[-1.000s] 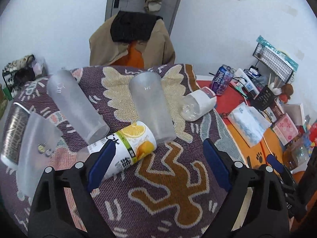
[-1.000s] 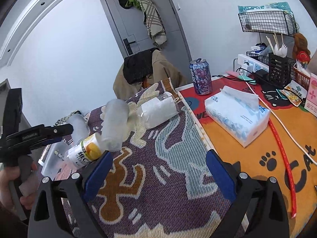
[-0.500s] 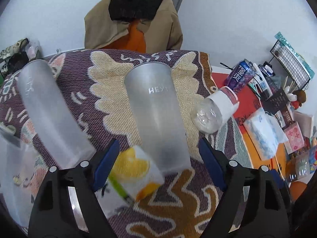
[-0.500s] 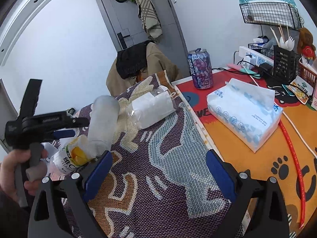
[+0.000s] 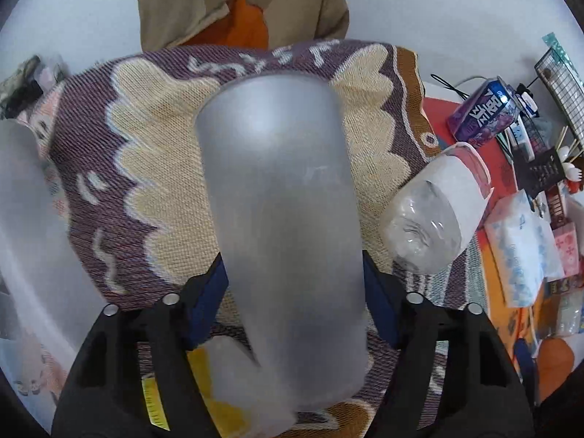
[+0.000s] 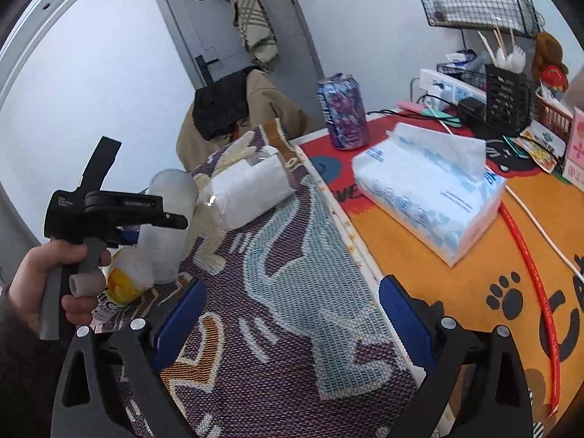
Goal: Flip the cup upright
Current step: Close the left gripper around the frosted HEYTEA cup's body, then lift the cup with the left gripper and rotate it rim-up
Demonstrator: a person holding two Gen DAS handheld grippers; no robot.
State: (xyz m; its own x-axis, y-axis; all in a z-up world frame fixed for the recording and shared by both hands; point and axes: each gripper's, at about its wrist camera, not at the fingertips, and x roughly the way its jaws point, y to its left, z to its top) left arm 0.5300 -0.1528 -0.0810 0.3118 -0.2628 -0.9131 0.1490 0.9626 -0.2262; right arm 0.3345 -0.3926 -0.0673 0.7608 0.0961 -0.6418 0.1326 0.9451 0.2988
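Left wrist view: the frosted cup [image 5: 281, 219] fills the frame, standing mouth-down on the patterned woven cloth [image 5: 153, 138], closed base on top. The left gripper [image 5: 292, 288] straddles its lower body, blue pads [image 5: 210, 292] against or just beside the walls on both sides. Contact looks likely, but firm pinching cannot be confirmed from here. Judgement: this is the grasp step. Close evenly and only enough to hold, since thin plastic will flex and may pop out; lift the rim off the cloth before rolling the wrist, or it will drag on the weave. An orange-print can [image 5: 204, 398] lies just below the cup, and a clear bottle with a white label [image 5: 434, 215] lies on its side to the right. Both are near enough to get bumped during the turn. A second frosted cup [image 5: 22, 226] sits at the left edge.

Right wrist view: the right gripper [image 6: 288, 325] hovers over the cloth, fingers wide, holding nothing, well apart from the cup [image 6: 169, 226]. The left gripper [image 6: 109, 208], held in the person's left hand [image 6: 54, 284], sits at the cup's side. The cup is translucent, milky and tall, its walls slightly tapered. A tissue pack [image 6: 430, 193] and a purple drink can [image 6: 343, 113] lie well off on the orange mat.
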